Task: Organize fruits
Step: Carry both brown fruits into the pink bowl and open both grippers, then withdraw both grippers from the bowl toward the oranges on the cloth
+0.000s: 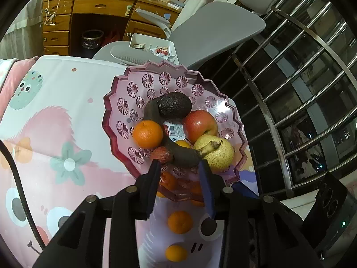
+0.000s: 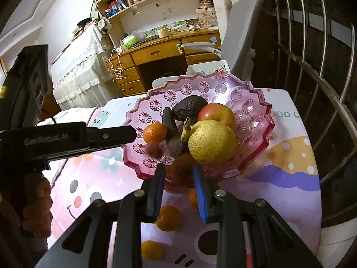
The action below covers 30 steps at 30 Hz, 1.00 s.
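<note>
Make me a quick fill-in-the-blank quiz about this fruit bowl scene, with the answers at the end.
1. The fruit sits in a ____ glass bowl.
2. The avocado lies against the red ____.
3. The yellow pear lies ____ the bowl.
4. Loose mandarins lie on the ____, outside the bowl.

Answers: pink; apple; inside; tablecloth

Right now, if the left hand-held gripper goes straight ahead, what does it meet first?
Probably the dark overripe banana at the pink bowl's near edge, just beyond the left hand-held gripper; depth is unclear.

Warm indoor light, glare on the pink bowl [image 2: 225, 89], strong fisheye bending, dark corners.
</note>
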Motion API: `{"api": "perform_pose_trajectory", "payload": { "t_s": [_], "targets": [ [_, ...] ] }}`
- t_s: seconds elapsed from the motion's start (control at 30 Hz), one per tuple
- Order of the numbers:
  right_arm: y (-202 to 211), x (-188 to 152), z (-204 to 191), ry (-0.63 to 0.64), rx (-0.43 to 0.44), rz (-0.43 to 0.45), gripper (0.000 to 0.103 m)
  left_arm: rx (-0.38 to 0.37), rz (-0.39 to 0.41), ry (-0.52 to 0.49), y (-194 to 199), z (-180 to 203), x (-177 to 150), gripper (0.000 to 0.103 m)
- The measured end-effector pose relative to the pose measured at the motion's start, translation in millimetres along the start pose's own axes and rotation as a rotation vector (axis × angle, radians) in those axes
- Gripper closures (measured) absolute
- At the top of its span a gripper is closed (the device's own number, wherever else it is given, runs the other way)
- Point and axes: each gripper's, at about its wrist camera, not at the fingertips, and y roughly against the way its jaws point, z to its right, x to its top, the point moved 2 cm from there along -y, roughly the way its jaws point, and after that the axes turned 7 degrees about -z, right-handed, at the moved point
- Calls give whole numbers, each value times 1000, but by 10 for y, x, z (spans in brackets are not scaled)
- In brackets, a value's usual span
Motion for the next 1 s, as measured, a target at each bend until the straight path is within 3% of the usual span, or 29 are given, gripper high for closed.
{"api": "perform_pose_trajectory", "payload": {
  "t_s": [0.37, 0.77, 1.0],
  "targets": [
    [141, -33, 95, -33, 53, -19, 63, 55, -6, 26, 170, -46, -320, 64],
    [41, -183, 186, -117, 170, -178, 61, 107, -96, 51, 89, -75, -962, 64],
    [-162, -275, 200, -151, 190, -276, 60, 120, -173, 48, -83, -33, -1274, 64]
  ]
}}
